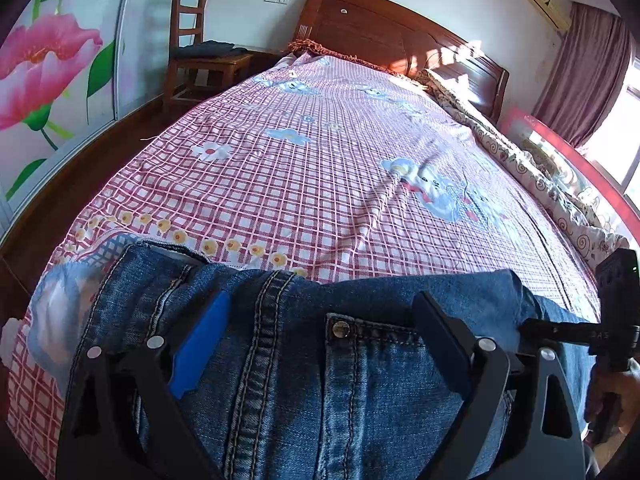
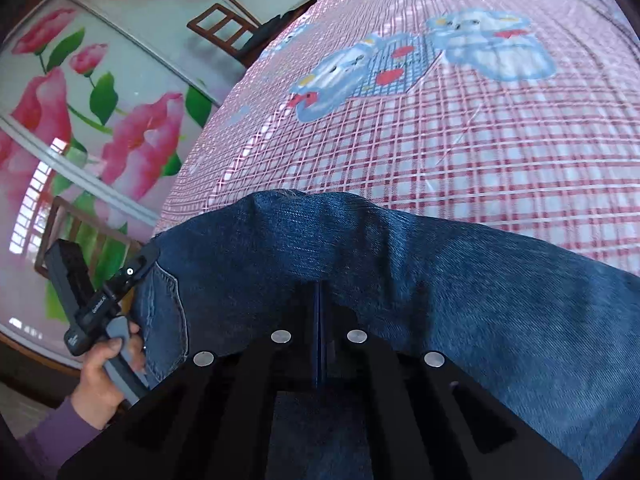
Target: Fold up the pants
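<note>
Headboard point(image 1: 400, 36) in left view only

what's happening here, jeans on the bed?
A person holds a gripper in each hand and is folding blue jeans at the near end of a bed with a pink checked sheet. The left gripper stands wide open over the waistband area, near a rivet and pocket seam, its pads not pressing the denim. The right gripper is fully shut, its tip against a rumpled stretch of denim; whether cloth is pinched between the fingers cannot be told. The jeans lie bunched, not yet folded flat.
</note>
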Demonstrator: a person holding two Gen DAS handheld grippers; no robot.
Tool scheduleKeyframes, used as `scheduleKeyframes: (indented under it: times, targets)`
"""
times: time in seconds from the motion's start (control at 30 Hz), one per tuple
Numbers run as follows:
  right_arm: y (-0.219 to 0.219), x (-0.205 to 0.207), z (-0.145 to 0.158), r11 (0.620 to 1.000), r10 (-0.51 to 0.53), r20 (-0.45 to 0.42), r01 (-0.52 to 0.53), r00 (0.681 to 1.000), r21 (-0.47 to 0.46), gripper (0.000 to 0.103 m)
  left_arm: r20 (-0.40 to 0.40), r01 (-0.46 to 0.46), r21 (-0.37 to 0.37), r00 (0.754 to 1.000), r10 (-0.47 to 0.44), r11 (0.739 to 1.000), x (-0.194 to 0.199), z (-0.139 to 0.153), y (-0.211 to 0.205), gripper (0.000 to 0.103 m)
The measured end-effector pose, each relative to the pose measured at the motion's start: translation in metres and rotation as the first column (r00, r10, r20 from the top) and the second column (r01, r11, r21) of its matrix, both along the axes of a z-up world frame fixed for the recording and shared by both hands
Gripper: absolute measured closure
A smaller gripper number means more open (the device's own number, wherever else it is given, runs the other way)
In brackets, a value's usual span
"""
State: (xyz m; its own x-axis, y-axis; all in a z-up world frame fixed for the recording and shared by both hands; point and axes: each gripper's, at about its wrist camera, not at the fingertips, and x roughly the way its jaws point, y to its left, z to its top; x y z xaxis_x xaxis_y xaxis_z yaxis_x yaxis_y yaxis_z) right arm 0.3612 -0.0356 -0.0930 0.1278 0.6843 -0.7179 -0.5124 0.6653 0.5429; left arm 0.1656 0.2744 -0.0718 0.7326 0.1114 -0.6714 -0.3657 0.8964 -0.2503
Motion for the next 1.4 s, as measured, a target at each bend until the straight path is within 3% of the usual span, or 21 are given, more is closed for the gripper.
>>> scheduleKeyframes:
  times: [0.07, 0.13, 0.23, 0.3, 0.37, 0.4, 0.43, 0.47, 0.57, 0.7, 0.83, 0.87, 0.93, 0.97, 1.13, 1.2, 1.3, 1.4]
  targets:
    - [-0.008, -0.031, 0.018, 0.994, 0.043, 0.016, -0.044, 0.999, 0.103, 0.103, -0.014, -0.073, 0.009, 0.997, 0.073, 0.997, -0.016, 0.006, 0.001, 0.011]
    - [-0.009, -0.068, 0.023, 0.985, 0.110, 0.018, -0.112, 0.994, 0.134, 0.103, 0.039, -0.090, -0.081, 0.995, 0.094, 0.993, -0.041, 0.013, -0.005, 0.011]
    - [-0.002, -0.111, 0.020, 0.964, 0.161, 0.001, -0.157, 0.987, 0.215, 0.103, 0.090, -0.024, -0.108, 0.995, 0.033, 0.994, -0.071, 0.021, -0.041, 0.011]
    - [0.008, -0.130, 0.014, 0.962, 0.168, -0.009, -0.162, 0.986, 0.220, 0.103, 0.115, 0.030, -0.135, 0.993, -0.014, 0.990, -0.084, 0.021, -0.066, 0.011]
    - [0.024, -0.145, 0.006, 0.971, 0.192, 0.026, -0.194, 0.981, 0.137, 0.103, 0.066, 0.058, -0.116, 0.997, -0.051, 0.992, -0.085, 0.011, -0.083, 0.011]
    - [0.031, -0.154, 0.006, 0.974, 0.213, 0.080, -0.218, 0.974, 0.060, 0.103, 0.027, 0.029, -0.105, 0.999, -0.027, 0.994, -0.089, 0.002, -0.084, 0.011]
    - [0.035, -0.166, 0.012, 0.965, 0.254, 0.146, -0.261, 0.956, 0.032, 0.103, 0.023, 0.019, -0.139, 1.000, -0.016, 0.990, -0.095, -0.003, -0.078, 0.014]
    - [0.035, -0.178, 0.019, 0.953, 0.292, 0.218, -0.303, 0.931, 0.016, 0.103, 0.042, 0.017, -0.192, 0.999, -0.009, 0.981, -0.103, -0.006, -0.072, 0.014]
    - [0.045, -0.208, 0.026, 0.908, 0.419, 0.390, -0.381, 0.820, -0.174, 0.103, 0.035, -0.037, -0.192, 0.998, 0.044, 0.981, -0.120, -0.007, -0.060, 0.014]
    - [0.060, -0.216, 0.016, 0.859, 0.509, 0.449, -0.407, 0.734, -0.309, 0.103, 0.061, -0.051, -0.215, 0.996, 0.066, 0.975, -0.140, -0.003, -0.045, 0.014]
    - [0.065, -0.220, 0.014, 0.832, 0.552, 0.517, -0.399, 0.654, -0.385, 0.100, 0.049, -0.095, -0.184, 0.993, 0.105, 0.978, -0.158, 0.001, -0.037, 0.013]
    - [0.065, -0.222, 0.014, 0.828, 0.559, 0.526, -0.395, 0.641, -0.398, 0.093, 0.048, -0.108, -0.191, 0.992, 0.119, 0.976, -0.163, 0.001, -0.034, 0.013]
    - [0.052, -0.231, 0.011, 0.829, 0.557, 0.525, -0.391, 0.643, -0.400, 0.053, 0.041, -0.126, -0.210, 0.990, 0.137, 0.970, -0.169, -0.002, -0.029, 0.013]
    - [0.050, -0.233, 0.014, 0.838, 0.543, 0.544, -0.380, 0.640, -0.391, 0.048, 0.039, -0.131, -0.213, 0.989, 0.143, 0.968, -0.172, -0.003, -0.028, 0.013]
    - [0.049, -0.239, 0.016, 0.843, 0.534, 0.591, -0.335, 0.604, -0.420, 0.048, 0.020, -0.144, -0.229, 0.988, 0.152, 0.963, -0.179, -0.010, -0.025, 0.013]
    - [0.053, -0.241, 0.012, 0.824, 0.561, 0.595, -0.315, 0.575, -0.471, 0.048, 0.017, -0.145, -0.229, 0.988, 0.153, 0.963, -0.181, -0.013, -0.024, 0.013]
    - [0.060, -0.240, 0.009, 0.803, 0.589, 0.584, -0.321, 0.558, -0.502, 0.048, 0.025, -0.148, -0.241, 0.987, 0.159, 0.959, -0.180, -0.014, -0.022, 0.013]
    - [0.071, -0.244, 0.006, 0.771, 0.630, 0.587, -0.323, 0.508, -0.548, 0.049, 0.028, -0.155, -0.255, 0.985, 0.168, 0.955, -0.178, -0.015, -0.020, 0.012]
